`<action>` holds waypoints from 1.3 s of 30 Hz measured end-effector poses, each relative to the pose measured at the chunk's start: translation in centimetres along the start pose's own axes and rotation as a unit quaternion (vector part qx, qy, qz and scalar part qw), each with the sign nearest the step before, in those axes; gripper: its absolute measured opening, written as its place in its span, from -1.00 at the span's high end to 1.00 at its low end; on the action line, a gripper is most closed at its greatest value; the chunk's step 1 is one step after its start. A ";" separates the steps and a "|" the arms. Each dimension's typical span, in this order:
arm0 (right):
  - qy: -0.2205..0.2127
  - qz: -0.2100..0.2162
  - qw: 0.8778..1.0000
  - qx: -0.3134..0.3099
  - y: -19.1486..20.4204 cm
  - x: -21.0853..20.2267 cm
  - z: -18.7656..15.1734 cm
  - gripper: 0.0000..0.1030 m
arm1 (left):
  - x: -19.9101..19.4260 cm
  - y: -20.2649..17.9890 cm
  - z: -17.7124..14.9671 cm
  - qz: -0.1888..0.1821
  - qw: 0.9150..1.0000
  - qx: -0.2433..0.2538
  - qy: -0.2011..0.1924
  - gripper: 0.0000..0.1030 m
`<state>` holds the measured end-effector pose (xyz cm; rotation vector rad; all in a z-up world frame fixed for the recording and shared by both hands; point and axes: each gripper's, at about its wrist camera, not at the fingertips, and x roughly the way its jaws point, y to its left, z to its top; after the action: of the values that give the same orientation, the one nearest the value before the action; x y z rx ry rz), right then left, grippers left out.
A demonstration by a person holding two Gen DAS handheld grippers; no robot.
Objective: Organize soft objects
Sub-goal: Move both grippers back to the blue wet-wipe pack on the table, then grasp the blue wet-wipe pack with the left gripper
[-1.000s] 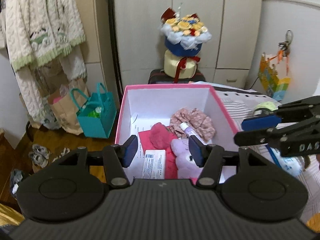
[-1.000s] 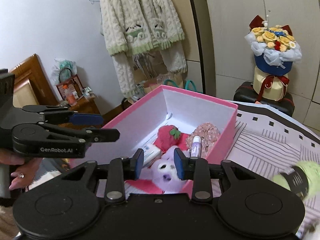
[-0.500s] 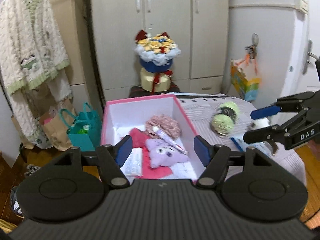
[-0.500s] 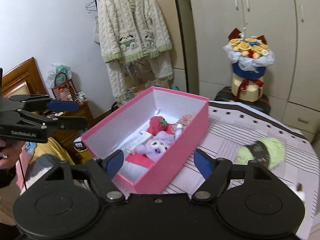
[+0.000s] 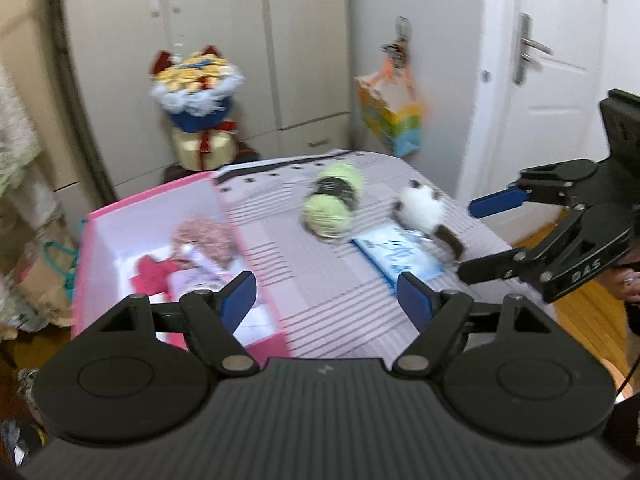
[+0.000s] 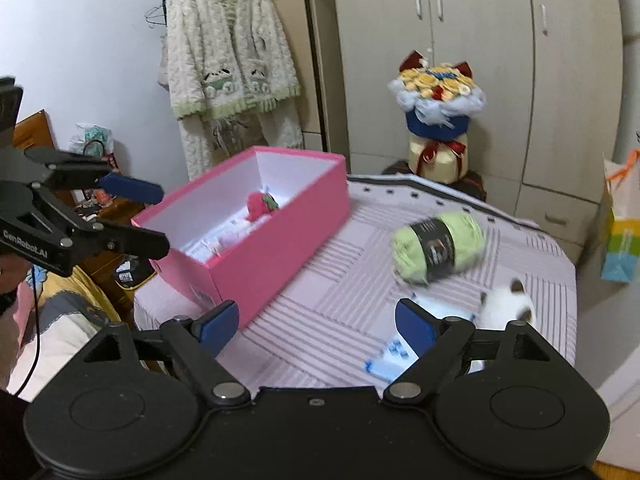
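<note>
A pink box [image 5: 96, 232] [image 6: 280, 232] stands at the left of the striped table and holds a red strawberry plush [image 6: 260, 206], a pink scrunchie [image 5: 204, 236] and a tube. A green yarn ball [image 5: 334, 204] [image 6: 438, 246] and a white-and-brown plush [image 5: 424, 212] [image 6: 506, 306] lie on the cloth to its right, by a blue-white packet [image 5: 396, 256] [image 6: 400, 354]. My left gripper [image 5: 328, 300] is open and empty above the table's near edge. My right gripper [image 6: 316, 326] is open and empty, nearer the packet.
The striped tablecloth [image 6: 332, 312] covers the table. A flower bouquet on a round box [image 6: 438, 120] stands behind it before the cupboards. A colourful paper bag [image 5: 394, 120] hangs at the right. A knitted cardigan [image 6: 228, 64] hangs at the left. Floor bags [image 5: 44, 268] sit beside the box.
Both grippers have pulled back from over the pink box and opened wide. The views have swung right, bringing the yarn ball, white plush and packet into sight. The purple plush stays in the box.
</note>
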<state>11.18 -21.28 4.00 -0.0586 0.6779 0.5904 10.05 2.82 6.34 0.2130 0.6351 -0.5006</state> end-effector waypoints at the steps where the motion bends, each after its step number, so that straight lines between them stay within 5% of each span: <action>1: 0.000 0.000 1.000 0.000 -0.3 -0.1 -0.4 -0.72 | 0.5 -0.6 0.2 -0.009 1.000 0.005 0.004 -0.49; 9: 0.011 -0.008 1.000 0.006 -2.3 1.4 -3.8 -0.75 | 4.8 -3.4 0.6 -0.063 0.997 0.002 0.042 -0.49; 23: -0.069 -0.042 0.997 0.004 -5.4 6.6 -7.8 -0.75 | 12.6 -3.0 -0.1 -0.086 0.992 -0.079 0.057 -0.45; 34: -0.007 -0.062 0.998 0.030 -6.8 10.9 -8.2 -0.75 | 19.9 -1.8 -1.3 -0.119 0.975 -0.166 0.083 -0.19; 39: -0.006 -0.080 0.996 0.041 -6.7 11.8 -8.4 -0.75 | 21.8 -1.9 -1.7 -0.108 0.975 -0.181 0.072 -0.04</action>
<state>17.30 -22.97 -10.65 -0.0320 0.6782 0.4088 23.30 -6.50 -8.51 -0.1694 0.8842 -0.5717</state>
